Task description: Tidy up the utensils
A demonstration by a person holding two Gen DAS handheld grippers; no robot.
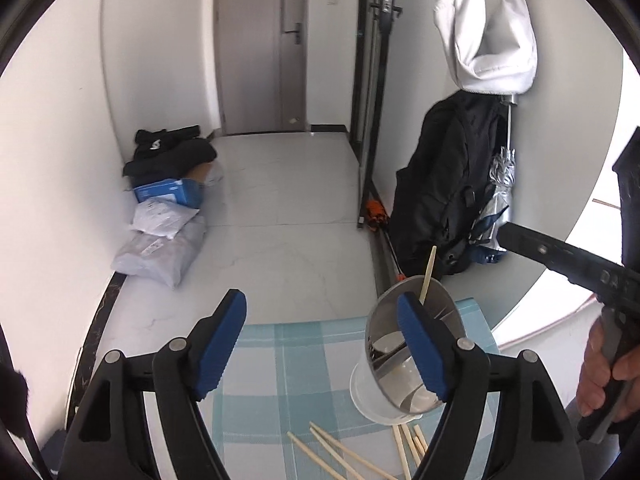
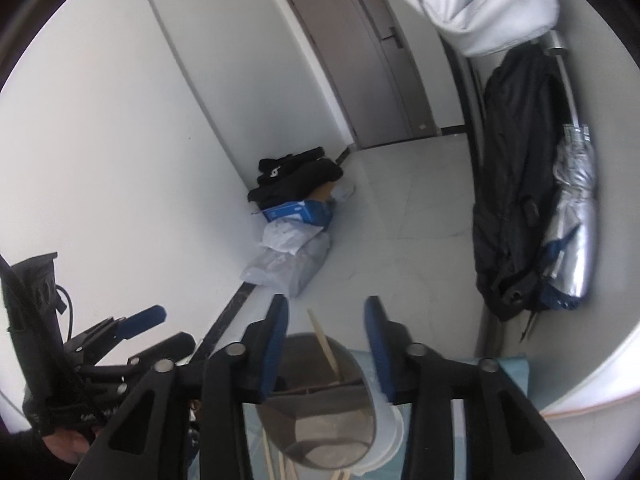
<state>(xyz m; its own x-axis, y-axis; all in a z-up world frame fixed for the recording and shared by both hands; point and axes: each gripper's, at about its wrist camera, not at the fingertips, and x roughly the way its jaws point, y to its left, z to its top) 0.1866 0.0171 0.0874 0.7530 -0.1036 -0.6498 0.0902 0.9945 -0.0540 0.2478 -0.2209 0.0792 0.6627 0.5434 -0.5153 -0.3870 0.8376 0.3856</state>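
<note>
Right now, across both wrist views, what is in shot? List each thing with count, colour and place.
utensil holder: one, metal, on the tablecloth, tilted in the left wrist view
chopsticks: several, pale wood, loose on the cloth; one stands in the holder
tablecloth: one, blue-and-white check, on the table
backpack: one, black, hanging at right
umbrella: one, silver, beside the backpack
white garment: one, hanging above the backpack
parcels: a pile, grey, white and blue, on the floor by the wall
door: one, grey, far end
left gripper: blue pads, open
right gripper: blue pads, open
</note>
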